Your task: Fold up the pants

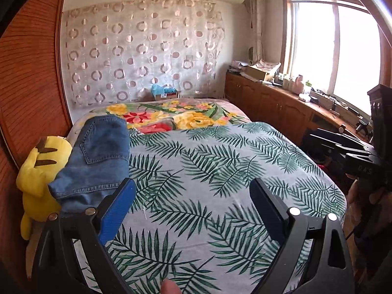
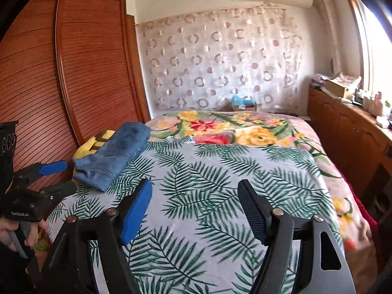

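On the bed (image 1: 245, 161), which is covered by a pale sheet printed with green palm leaves (image 2: 220, 183) and, at the far end, a flowered blanket (image 2: 245, 129), the pants (image 1: 98, 156) are seen lying at the left edge as a compact folded bundle of blue denim. The bundle is partly propped on a yellow plush toy (image 1: 39, 171) wedged between the bed and the wooden wardrobe (image 2: 73, 73). The fold is judged to be already made, with the bundle set aside. Denim of this kind can be expected to be fairly heavy, thick and limp rather than stiff, not slippery and not fragile; if it must be moved, the stacked layers would best be pinched together at the near folded edge, where the hem stitching is visible, so that the bundle is not shaken open. The left gripper (image 1: 193, 193) is held wide open and empty above the sheet, just beside the near end of the pants. The right gripper (image 2: 196, 196) is likewise spread apart with nothing between its jaws, over the middle of the bed and well apart from the denim.
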`<action>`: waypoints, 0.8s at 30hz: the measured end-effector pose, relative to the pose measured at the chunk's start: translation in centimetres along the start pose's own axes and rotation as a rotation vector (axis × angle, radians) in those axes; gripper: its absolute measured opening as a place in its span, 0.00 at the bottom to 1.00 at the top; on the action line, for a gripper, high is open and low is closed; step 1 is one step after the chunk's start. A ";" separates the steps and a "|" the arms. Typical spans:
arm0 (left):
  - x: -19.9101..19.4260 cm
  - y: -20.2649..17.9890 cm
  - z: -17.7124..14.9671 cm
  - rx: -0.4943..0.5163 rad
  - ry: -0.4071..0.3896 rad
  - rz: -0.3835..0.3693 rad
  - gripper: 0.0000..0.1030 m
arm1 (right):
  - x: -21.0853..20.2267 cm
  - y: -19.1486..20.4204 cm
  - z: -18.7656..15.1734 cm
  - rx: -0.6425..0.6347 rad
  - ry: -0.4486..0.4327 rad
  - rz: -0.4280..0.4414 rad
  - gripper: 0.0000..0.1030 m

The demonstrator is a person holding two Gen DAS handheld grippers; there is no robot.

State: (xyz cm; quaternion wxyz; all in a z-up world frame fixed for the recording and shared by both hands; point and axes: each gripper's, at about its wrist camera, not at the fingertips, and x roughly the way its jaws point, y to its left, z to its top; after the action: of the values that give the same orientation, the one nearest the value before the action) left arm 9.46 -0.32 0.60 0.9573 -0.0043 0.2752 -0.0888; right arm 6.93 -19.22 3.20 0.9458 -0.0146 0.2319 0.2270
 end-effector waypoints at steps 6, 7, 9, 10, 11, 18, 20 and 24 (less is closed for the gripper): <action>-2.1 -1.2 1.4 0.002 -0.037 0.031 0.92 | -3.4 0.8 0.6 0.003 -0.042 -0.036 0.73; -2.5 -1.4 1.6 0.000 -0.047 0.040 0.92 | -3.9 1.1 0.7 0.002 -0.051 -0.043 0.73; -3.3 -1.6 2.1 -0.002 -0.065 0.056 0.92 | -5.2 1.6 0.9 -0.008 -0.075 -0.065 0.73; -3.7 -1.8 2.3 -0.002 -0.074 0.059 0.92 | -5.8 1.9 1.1 -0.014 -0.086 -0.079 0.74; -4.0 -1.9 2.5 -0.003 -0.082 0.059 0.92 | -6.3 2.2 1.1 -0.018 -0.095 -0.094 0.74; -5.8 -2.4 3.1 -0.008 -0.117 0.084 0.92 | -8.6 3.9 0.1 -0.017 -0.132 -0.142 0.74; -6.1 -2.5 3.1 -0.014 -0.125 0.083 0.92 | -8.3 4.4 -0.3 -0.014 -0.136 -0.143 0.74; -6.1 -2.6 3.0 -0.020 -0.128 0.088 0.92 | -7.8 4.4 -0.6 -0.008 -0.133 -0.142 0.74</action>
State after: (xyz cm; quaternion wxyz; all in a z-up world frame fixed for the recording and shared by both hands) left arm 5.51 -1.97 6.53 0.9758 -0.0074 0.2143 -0.0433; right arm -1.41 -18.69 6.47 0.9727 -0.0195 0.1660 0.1610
